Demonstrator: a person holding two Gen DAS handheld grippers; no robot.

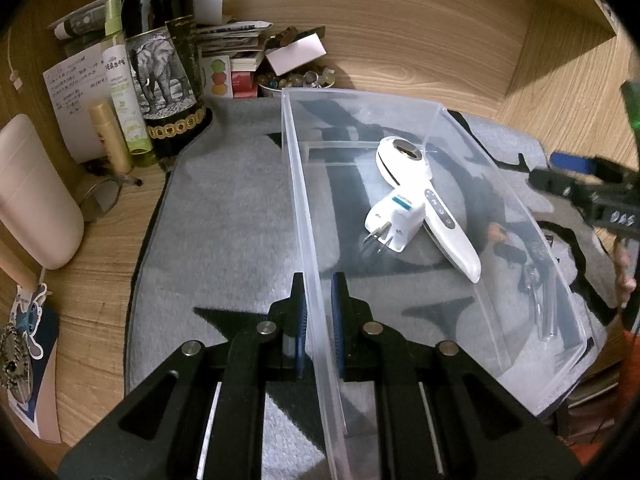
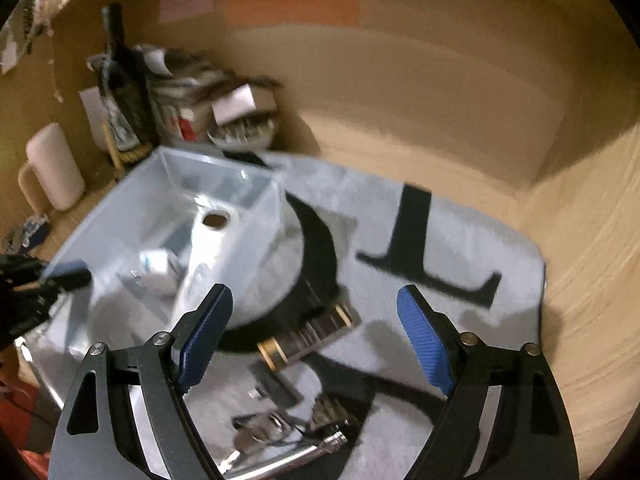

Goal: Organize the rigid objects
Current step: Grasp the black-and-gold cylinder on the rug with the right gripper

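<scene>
Left gripper: blue ribbed pads straddle the near left wall of the clear plastic bin, one pad outside, one inside. Narrow gap; pads look close to the wall on both sides, but whether they actually pinch it cannot be told.

Bin: translucent, thin-walled, rectangular, with a flared rim; it sits on a grey felt-like mat with black shapes printed on it. Inside, well ahead of the left pads, lies a white handheld device of smooth glossy plastic, with a round head holding a dark oval opening and a tapered handle with a row of buttons. Touching it lies a white plug adapter with metal prongs and a teal stripe.

Right gripper: jaws spread wide, nothing between them. Right wrist view is motion-blurred. Below and between its fingers, on the mat outside the bin: a dark cylindrical object with brass-coloured ends, and nearer the camera a shiny metal tool, type unclear.

Surroundings: wood-grain desk; dark bottle with elephant label; green spray bottle; cream mug.
</scene>
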